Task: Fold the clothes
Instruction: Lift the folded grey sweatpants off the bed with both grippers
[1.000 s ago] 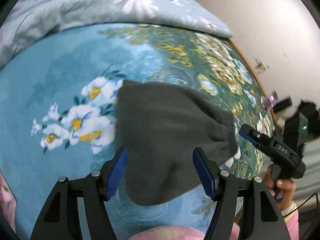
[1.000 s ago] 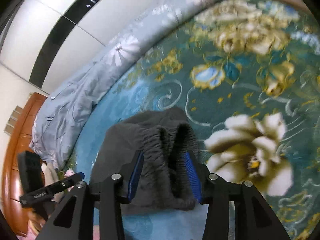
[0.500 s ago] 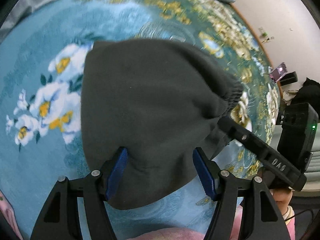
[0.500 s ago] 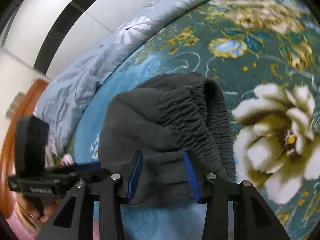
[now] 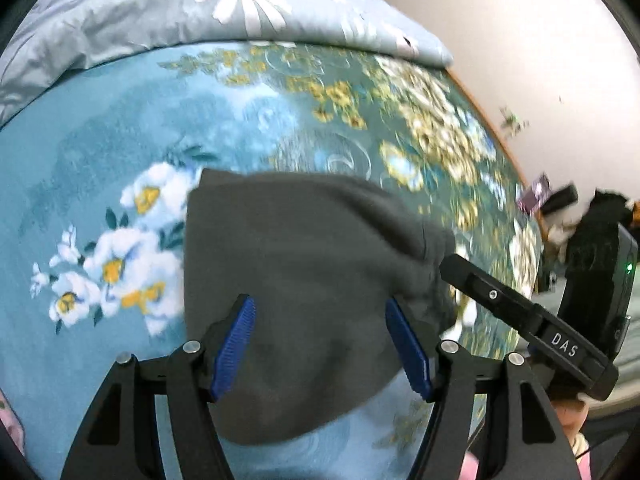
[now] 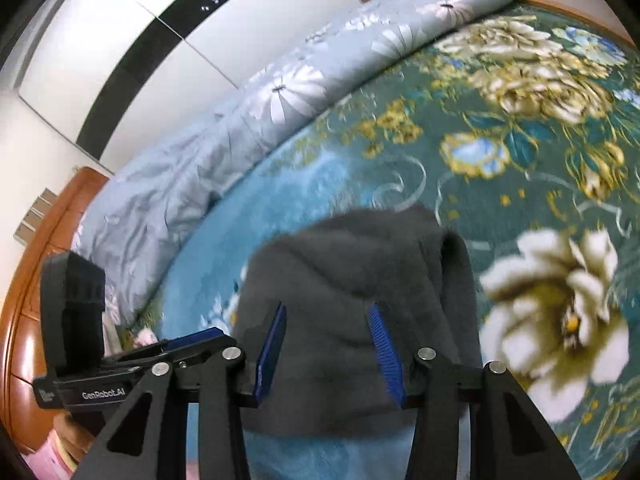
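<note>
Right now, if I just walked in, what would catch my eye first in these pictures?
A dark grey garment lies bunched in the middle of a bright teal floral bedspread, whose big cream flower sits just beside it. Two black tongs with blue pads frame the garment, the left tongs and the right tongs. A crumpled grey-blue quilt runs along the far edge.

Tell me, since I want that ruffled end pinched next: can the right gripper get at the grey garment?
Probably yes. The right gripper hangs open directly over the grey garment, nothing between them, and the left gripper sits off to one side.
</note>
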A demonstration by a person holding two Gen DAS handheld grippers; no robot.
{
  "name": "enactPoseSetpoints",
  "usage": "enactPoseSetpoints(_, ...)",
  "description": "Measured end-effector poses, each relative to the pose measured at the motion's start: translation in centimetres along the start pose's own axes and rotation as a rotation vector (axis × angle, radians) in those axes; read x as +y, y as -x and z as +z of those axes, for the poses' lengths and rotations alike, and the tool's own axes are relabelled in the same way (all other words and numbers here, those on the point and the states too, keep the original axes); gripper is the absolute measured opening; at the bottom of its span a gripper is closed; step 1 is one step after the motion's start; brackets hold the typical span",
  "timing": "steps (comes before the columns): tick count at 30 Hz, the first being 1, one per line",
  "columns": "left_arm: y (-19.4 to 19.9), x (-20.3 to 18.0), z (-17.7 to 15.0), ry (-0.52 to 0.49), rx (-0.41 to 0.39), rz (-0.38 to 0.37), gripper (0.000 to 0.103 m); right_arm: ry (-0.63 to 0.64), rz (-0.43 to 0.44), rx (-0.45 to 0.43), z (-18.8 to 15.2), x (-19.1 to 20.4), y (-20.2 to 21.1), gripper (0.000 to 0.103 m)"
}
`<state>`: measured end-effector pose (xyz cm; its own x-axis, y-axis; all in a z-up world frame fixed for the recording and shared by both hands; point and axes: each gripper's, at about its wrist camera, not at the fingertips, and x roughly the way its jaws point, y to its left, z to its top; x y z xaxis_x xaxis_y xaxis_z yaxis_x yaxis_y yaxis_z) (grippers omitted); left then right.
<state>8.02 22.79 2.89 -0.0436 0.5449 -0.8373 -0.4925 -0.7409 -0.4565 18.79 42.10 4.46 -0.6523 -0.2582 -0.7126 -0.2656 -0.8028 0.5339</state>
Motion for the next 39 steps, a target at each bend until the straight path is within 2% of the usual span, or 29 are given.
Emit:
enactPoseSetpoints(5, -3.6, 1.3, 1.1, 0.052, 0.085, 0.019, 0.068, -0.014, -0.081, 0.076, 1.4, -1.4, -3.7, 0.046)
enactPoseSetpoints(8, -4.4, 1.9, 1.3, 0.081, 0.100, 0.010, 0.069, -0.053, -0.065, 0.090, 1.2, -2.8, -5.0, 0.047)
enactPoseSetpoints(14, -5.5, 1.8, 1.5, 0.071, 0.136, 0.038, 0.069, -0.062, -0.078, 0.089, 1.2, -3.3, -6.1, 0.047)
enactPoseSetpoints(17, -5.0, 1.5, 1.4, 0.056, 0.144, 0.049, 0.069, -0.095, -0.054, 0.091, 1.2, -3.5, -5.9, 0.047)
enactPoseSetpoints(20, -2.6, 2.8, 0.9, 0.097, 0.088, -0.005, 0.069, -0.182, 0.013, 0.082, 1.0, -3.7, -3.5, 0.047)
enactPoseSetpoints(23, 0.1, 4.5, 0.3, 0.148, 0.015, -0.071, 0.069, -0.221, 0.084, -0.023, -0.5, -4.2, 0.4, 0.048)
enactPoseSetpoints(24, 0.7, 5.2, 0.1, 0.156, -0.003, -0.066, 0.069, -0.235, 0.090, -0.057, -1.1, -4.7, 1.5, 0.050)
enactPoseSetpoints(25, 0.7, 5.8, 0.0, 0.152, -0.008, -0.030, 0.069, -0.250, 0.080, -0.076, -1.8, -5.3, 2.3, 0.052)
enactPoseSetpoints(27, -0.1, 7.2, -0.3, 0.168, 0.018, -0.003, 0.069, -0.287, 0.054, -0.054, -2.9, -6.9, 2.2, 0.055)
enactPoseSetpoints(29, -1.1, 8.1, -0.7, 0.183, 0.033, -0.010, 0.069, -0.325, 0.041, -0.017, -3.8, -8.4, 1.5, 0.055)
enactPoseSetpoints(30, -1.5, 8.3, -0.9, 0.181, 0.033, -0.020, 0.069, -0.346, 0.049, 0.003, -4.2, -9.0, 0.8, 0.056)
enactPoseSetpoints(32, -2.4, 8.6, -1.2, 0.177, 0.034, -0.043, 0.070, -0.387, 0.073, 0.031, -4.9, -10.0, -0.4, 0.063)
enactPoseSetpoints(35, -3.5, 9.0, -0.9, 0.181, 0.032, -0.090, 0.075, -0.438, 0.137, 0.030, -5.1, -10.9, -1.8, 0.065)
enactPoseSetpoints(39, -4.3, 9.3, -0.5, 0.191, 0.030, -0.133, 0.077, -0.486, 0.174, 0.023, -4.8, -11.8, -3.2, 0.068)
